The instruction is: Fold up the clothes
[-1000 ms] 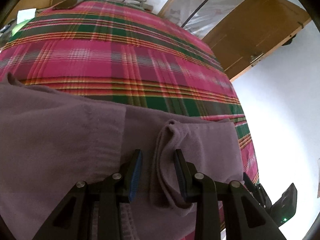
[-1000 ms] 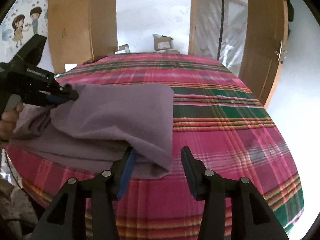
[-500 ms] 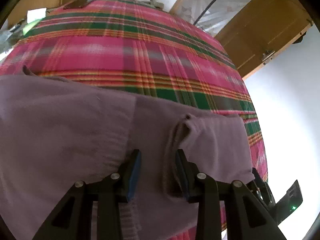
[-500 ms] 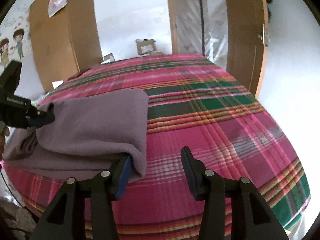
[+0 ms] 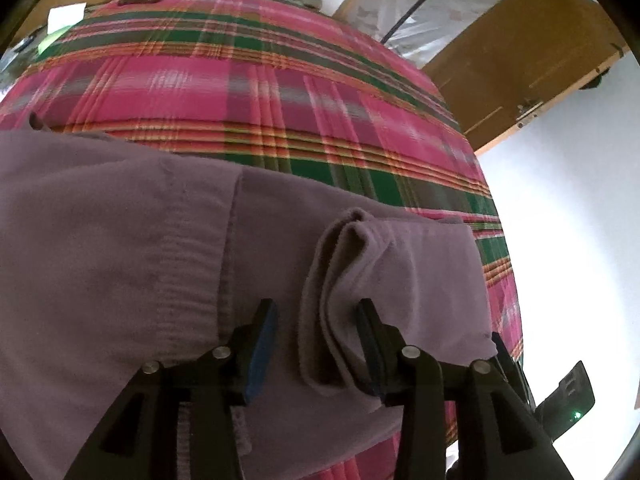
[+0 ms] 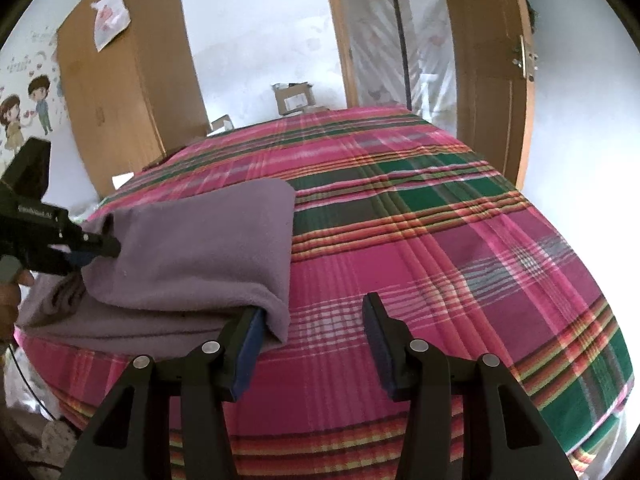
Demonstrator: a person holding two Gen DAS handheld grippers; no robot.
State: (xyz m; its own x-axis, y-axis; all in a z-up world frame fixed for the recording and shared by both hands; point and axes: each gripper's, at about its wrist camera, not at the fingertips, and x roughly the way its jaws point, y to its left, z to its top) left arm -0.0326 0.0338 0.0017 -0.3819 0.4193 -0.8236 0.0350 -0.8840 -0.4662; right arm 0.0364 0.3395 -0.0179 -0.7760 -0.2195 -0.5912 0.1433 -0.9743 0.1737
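- Mauve fleece, a folded garment (image 6: 192,248), lies on the near left part of the plaid bedspread (image 6: 420,240), at the bed's near edge.
- Its long axis runs from your side toward the far end of the bed; the folded edge faces right, toward the bare plaid.
- From your left wrist view the same garment (image 5: 120,248) fills the lower left, with a rolled fold of cloth standing up along its right side.
- Your left gripper (image 5: 316,334) has its jaws apart, straddling that rolled fold; the right finger (image 5: 370,344) touches the cloth, the left sits clear of it. It grips nothing.
- From the right wrist view, your left gripper (image 6: 94,250) comes in level from the left, its tip at the garment's upper layer; your hand (image 6: 14,292) shows behind it at the edge of view.
- Your right gripper (image 6: 314,338) is wide apart, held low at the near edge of the bed and pointing along it; its left finger (image 6: 250,344) sits tucked under the garment's near right corner, the other over bare plaid.
- A wooden wardrobe (image 6: 128,92) stands beyond the bed at left, a wooden door (image 6: 488,68) at right.
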